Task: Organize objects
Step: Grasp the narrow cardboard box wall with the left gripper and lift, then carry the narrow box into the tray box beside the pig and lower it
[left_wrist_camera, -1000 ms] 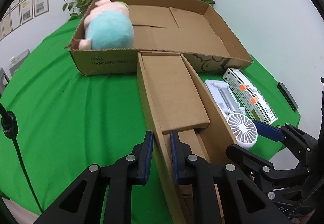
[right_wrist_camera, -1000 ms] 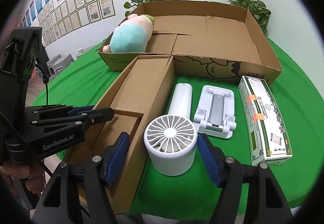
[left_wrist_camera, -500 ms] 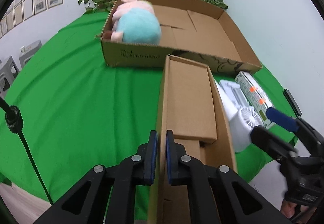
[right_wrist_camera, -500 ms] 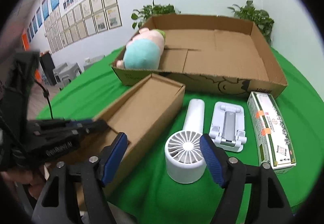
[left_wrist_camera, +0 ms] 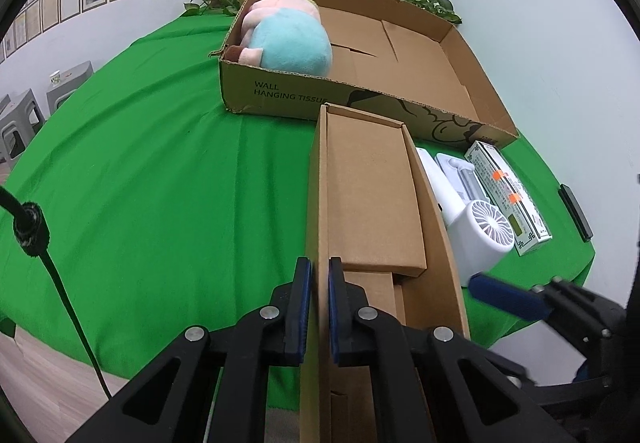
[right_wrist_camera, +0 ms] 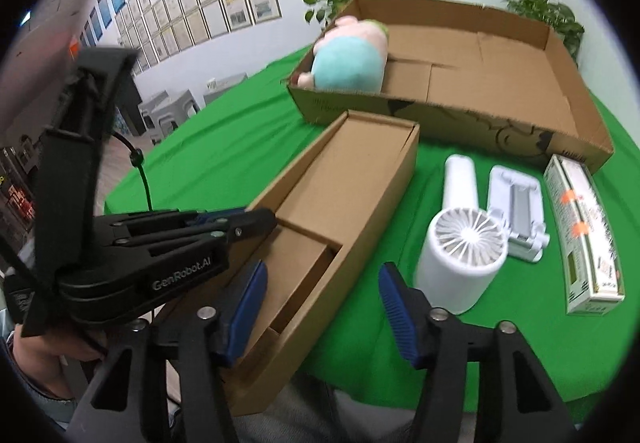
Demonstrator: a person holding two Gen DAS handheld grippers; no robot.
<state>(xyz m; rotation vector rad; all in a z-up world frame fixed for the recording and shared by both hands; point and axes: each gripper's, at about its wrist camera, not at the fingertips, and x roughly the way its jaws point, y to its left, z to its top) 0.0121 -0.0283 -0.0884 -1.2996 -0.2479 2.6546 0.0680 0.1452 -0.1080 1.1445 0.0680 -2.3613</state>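
I have the left gripper [left_wrist_camera: 319, 307] pinched onto the left side wall of the long narrow brown cardboard box [left_wrist_camera: 372, 203], blue pads pressed to either face of the wall with only the cardboard between them. The narrow box lies on the green tablecloth [left_wrist_camera: 152, 179], its far end touching or just short of the front wall of the big shallow open cardboard tray [left_wrist_camera: 288, 99]. My right gripper [right_wrist_camera: 324, 303] hangs wide open over the narrow box's near right edge, holding nothing.

I judge this box light and fairly stiff, but a single-wall grip can flex or tear it, so a hold low on the wall, near a corner, seems safer. The near end overhangs the table edge.

Counting: one narrow box, one tray, one pink-and-teal plush toy [left_wrist_camera: 288, 43] in the tray's left corner. To the right of the narrow box: one white handheld fan [right_wrist_camera: 464, 243], one white folding stand [right_wrist_camera: 518, 211], one white printed carton [right_wrist_camera: 584, 235].
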